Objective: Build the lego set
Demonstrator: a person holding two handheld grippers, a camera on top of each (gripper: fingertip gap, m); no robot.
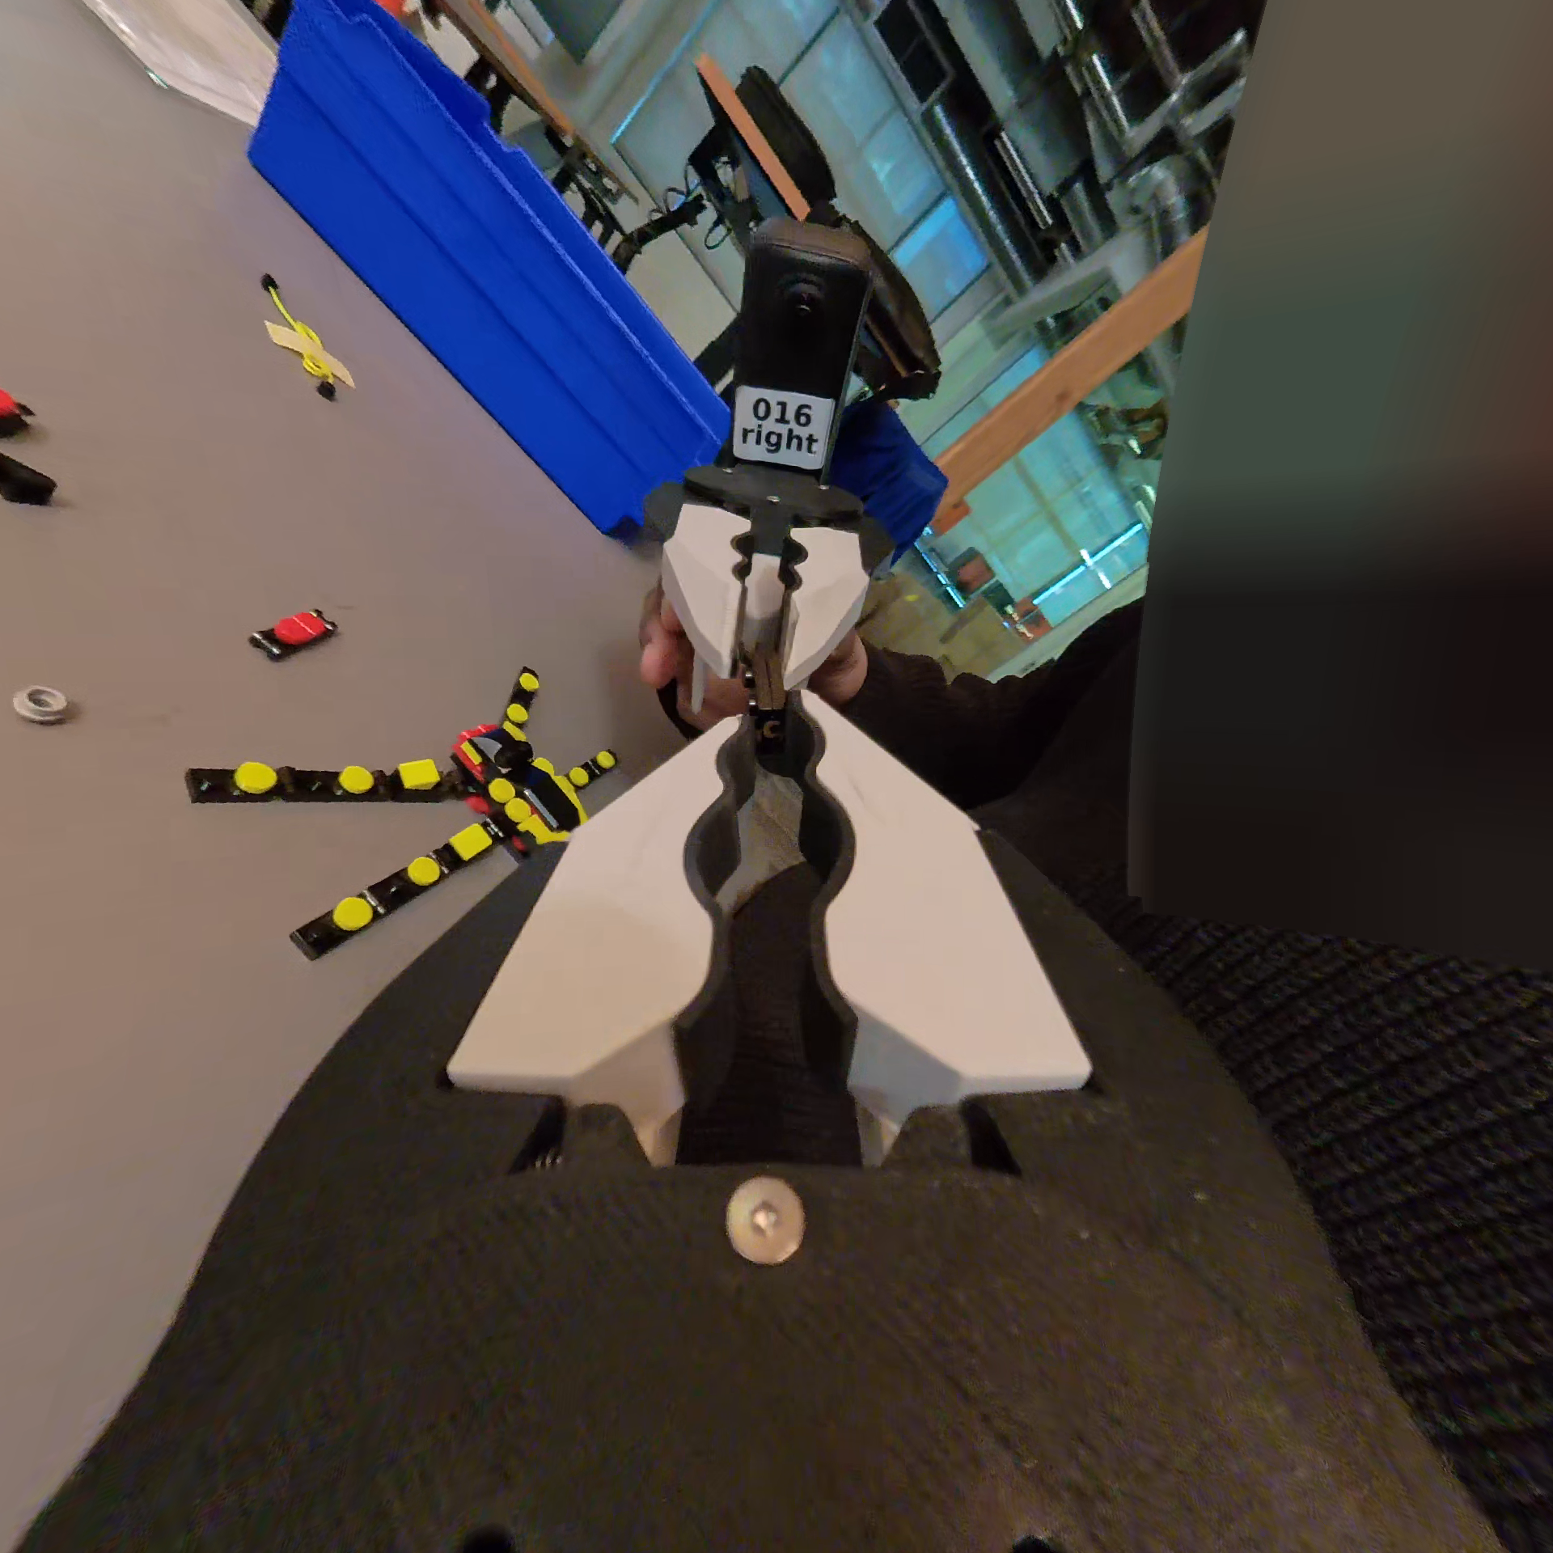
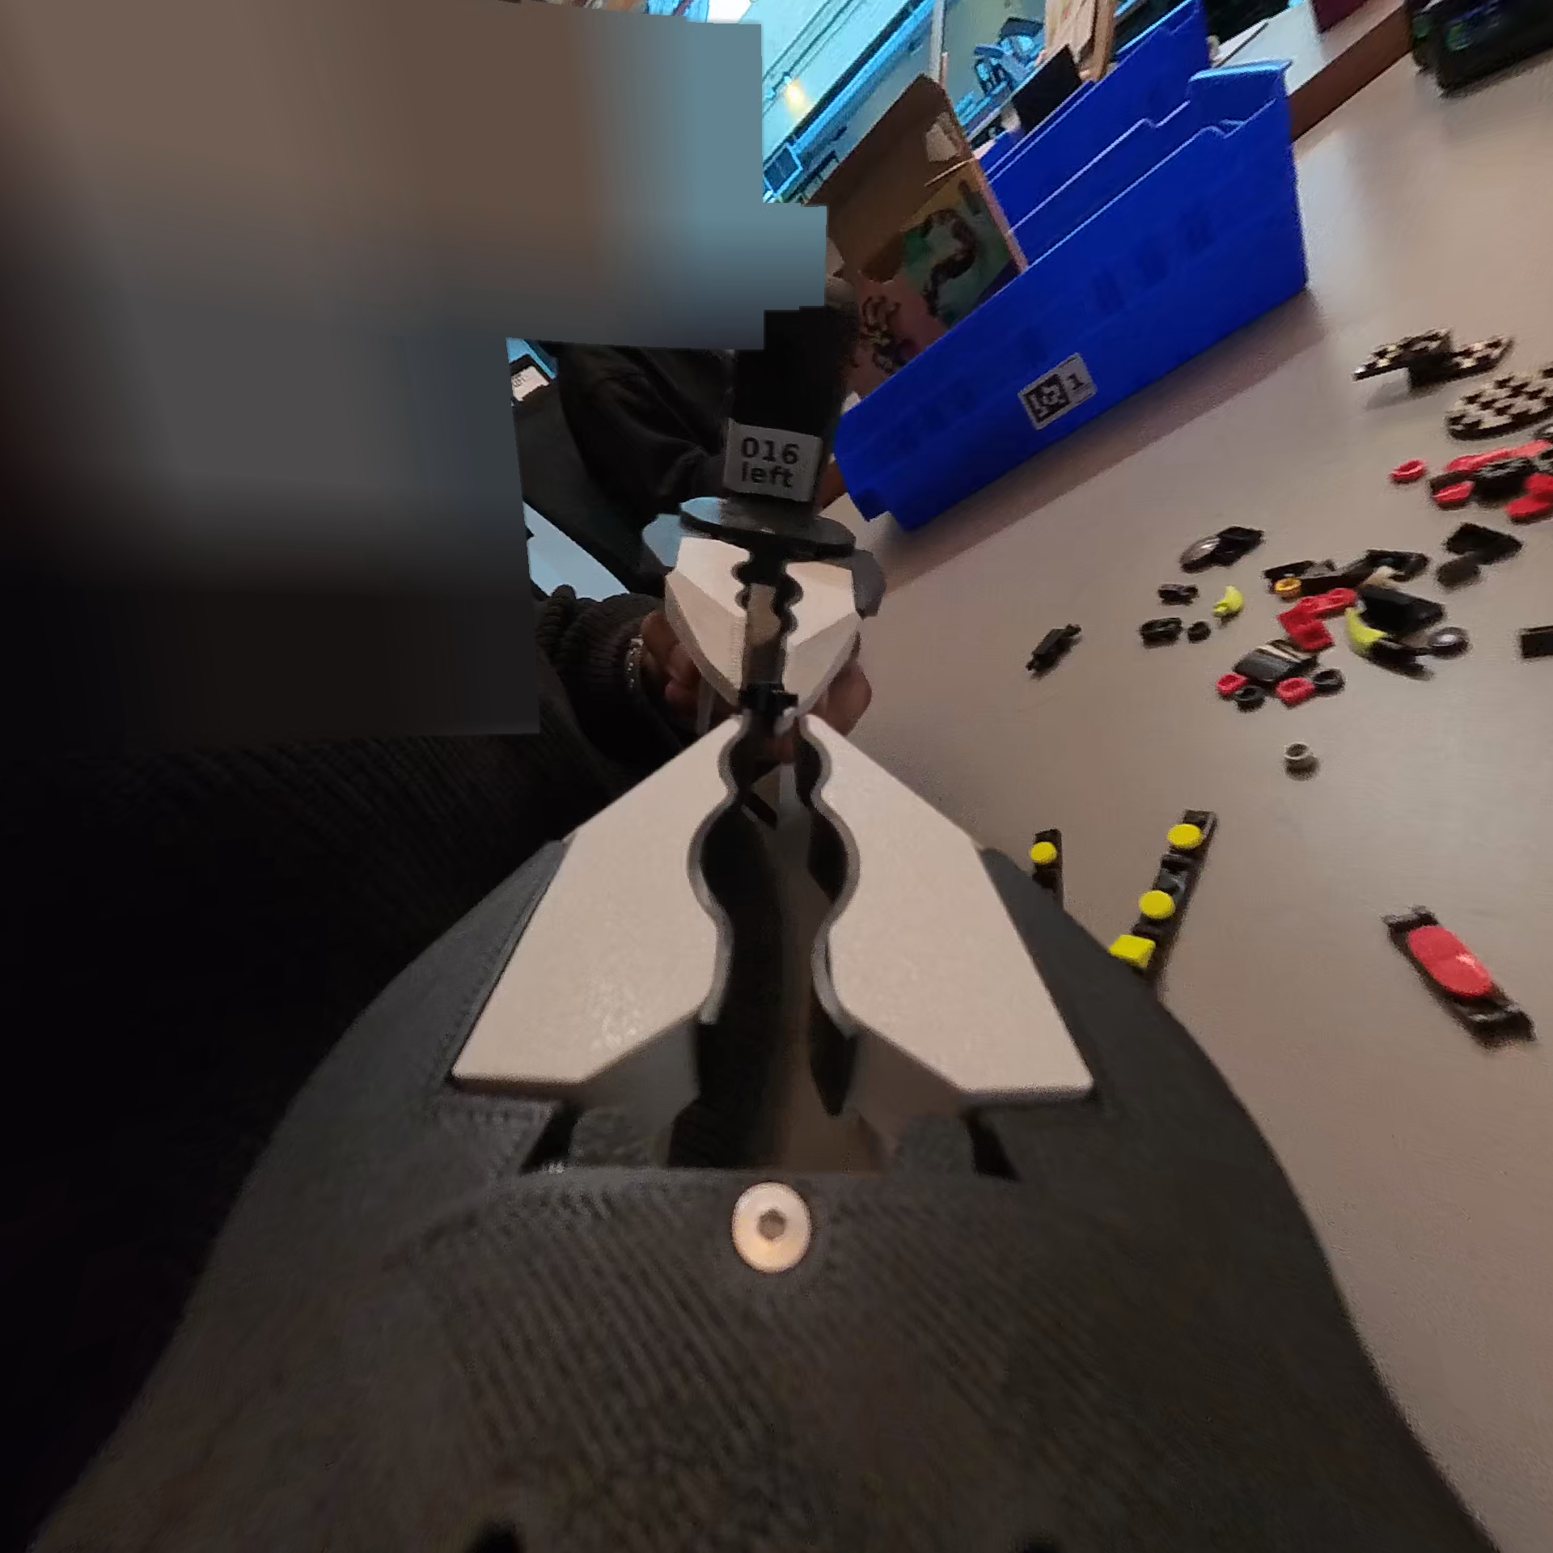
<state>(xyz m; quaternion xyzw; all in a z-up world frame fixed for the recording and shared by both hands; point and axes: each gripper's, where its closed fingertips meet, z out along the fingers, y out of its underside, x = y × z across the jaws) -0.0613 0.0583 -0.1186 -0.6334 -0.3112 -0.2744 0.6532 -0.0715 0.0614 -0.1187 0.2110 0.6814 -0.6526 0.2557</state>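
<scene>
Lego piece (image 2: 766, 702), small and black, hangs pinched tip-to-tip between the left gripper (image 1: 769, 739) and right gripper (image 2: 760, 723), both narrowed on it above the tabletop (image 1: 168, 538); any misalignment could drop it among the loose parts (image 2: 1311, 622) at far right.

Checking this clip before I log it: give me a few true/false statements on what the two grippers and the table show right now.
1. The two grippers meet tip to tip in the air, left gripper facing right gripper. True.
2. A small black piece sits between the tips. True.
3. The yellow-studded black build is held in the left gripper. False: it lies on the grey table.
4. The bin at the table's far side is red. False: it is blue.
5. Loose red and black pieces lie scattered on the table. True.
</scene>
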